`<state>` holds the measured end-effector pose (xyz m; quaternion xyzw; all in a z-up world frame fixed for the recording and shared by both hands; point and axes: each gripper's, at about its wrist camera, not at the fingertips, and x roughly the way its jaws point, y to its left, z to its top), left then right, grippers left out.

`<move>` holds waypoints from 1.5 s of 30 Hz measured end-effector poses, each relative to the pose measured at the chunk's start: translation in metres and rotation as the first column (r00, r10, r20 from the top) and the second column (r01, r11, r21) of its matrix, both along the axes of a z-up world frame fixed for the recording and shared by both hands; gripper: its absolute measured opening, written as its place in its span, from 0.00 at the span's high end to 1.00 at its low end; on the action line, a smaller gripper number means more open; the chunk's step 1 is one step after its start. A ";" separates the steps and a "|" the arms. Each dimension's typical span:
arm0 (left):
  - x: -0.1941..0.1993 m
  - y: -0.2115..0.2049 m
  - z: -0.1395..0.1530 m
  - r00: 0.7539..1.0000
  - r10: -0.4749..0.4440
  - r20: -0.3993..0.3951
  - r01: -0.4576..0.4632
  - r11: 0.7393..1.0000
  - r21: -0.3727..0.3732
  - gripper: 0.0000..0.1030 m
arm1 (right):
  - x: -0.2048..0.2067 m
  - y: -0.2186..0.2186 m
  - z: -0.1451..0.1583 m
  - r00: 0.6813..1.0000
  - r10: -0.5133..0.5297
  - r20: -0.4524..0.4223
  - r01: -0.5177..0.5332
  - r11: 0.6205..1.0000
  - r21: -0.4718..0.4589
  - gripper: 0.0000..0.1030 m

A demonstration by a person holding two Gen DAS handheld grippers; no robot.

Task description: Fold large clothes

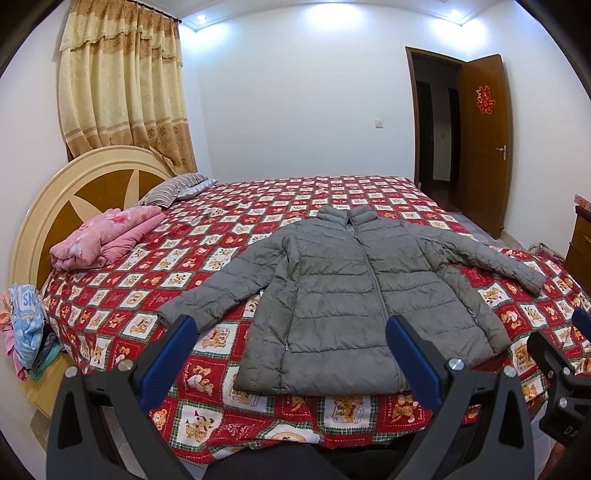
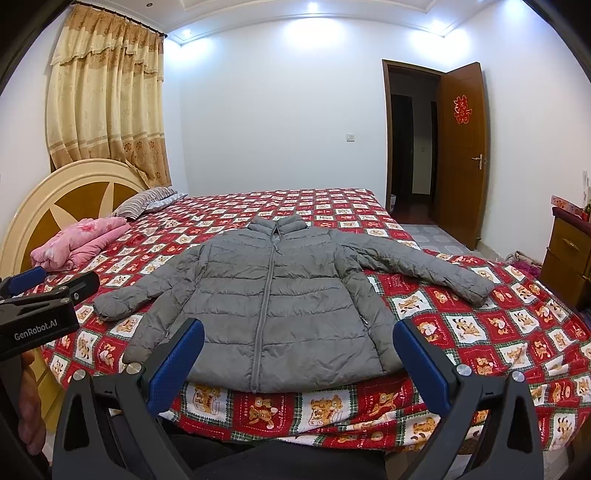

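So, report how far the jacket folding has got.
Done: the grey puffer jacket lies flat on the bed, zipped, sleeves spread. In hand: nothing; the left gripper and right gripper hover open at the hem. Left: every fold, sleeves and body.

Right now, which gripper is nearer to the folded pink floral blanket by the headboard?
Left. The left gripper hangs over the bed's near edge on the pink blanket's side; the right gripper is further along, past the grey puffer jacket's zip.

Bright, even ceiling spotlights [image 1: 325,14]; glare patches on white wall [image 2: 295,110]; strong fisheye bending, dark corners; sharp focus.
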<state>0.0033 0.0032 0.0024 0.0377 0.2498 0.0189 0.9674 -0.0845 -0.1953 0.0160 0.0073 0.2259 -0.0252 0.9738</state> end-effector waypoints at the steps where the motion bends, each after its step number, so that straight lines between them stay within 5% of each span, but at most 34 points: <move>1: 0.000 -0.001 0.000 1.000 0.000 0.000 0.000 1.000 0.002 0.00 | 0.000 0.000 0.000 1.000 0.001 -0.001 -0.001 1.000 0.000 0.01; 45: 0.001 -0.001 -0.004 1.000 -0.002 -0.008 0.002 1.000 0.004 0.00 | 0.004 0.000 -0.007 1.000 0.016 -0.020 -0.016 1.000 0.019 0.01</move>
